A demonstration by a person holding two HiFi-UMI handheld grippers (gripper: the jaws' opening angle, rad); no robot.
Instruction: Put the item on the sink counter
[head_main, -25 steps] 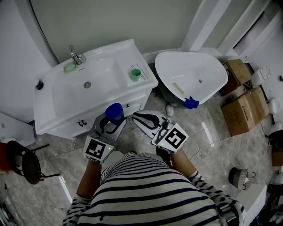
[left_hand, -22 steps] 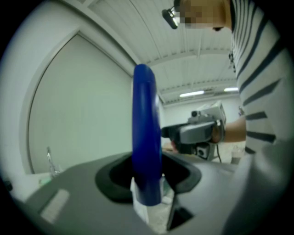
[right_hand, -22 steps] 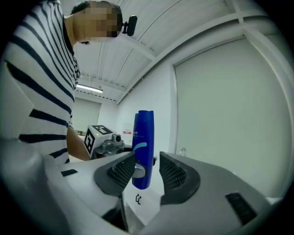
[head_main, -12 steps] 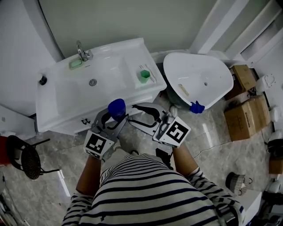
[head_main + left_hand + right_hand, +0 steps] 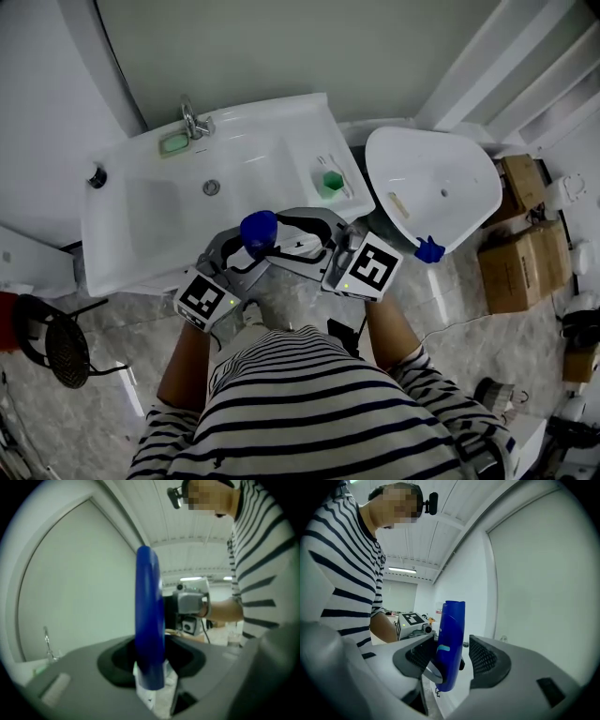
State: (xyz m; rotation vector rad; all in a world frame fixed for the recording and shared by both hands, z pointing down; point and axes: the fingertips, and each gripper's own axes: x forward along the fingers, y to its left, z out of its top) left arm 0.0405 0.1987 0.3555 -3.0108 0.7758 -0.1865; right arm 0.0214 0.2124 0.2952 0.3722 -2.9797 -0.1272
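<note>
Bottle [image 5: 259,230], upright over the counter's [image 5: 300,131] front edge, is pinched in the left gripper [image 5: 248,251]; the right gripper [image 5: 286,239] (jaws just spread, straddling it without contact) should close squarely before any release.

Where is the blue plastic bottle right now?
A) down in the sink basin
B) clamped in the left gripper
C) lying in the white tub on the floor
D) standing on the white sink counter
B: the blue plastic bottle stands upright between the jaws of the left gripper, held in the air at the front edge of the white sink counter.
</note>
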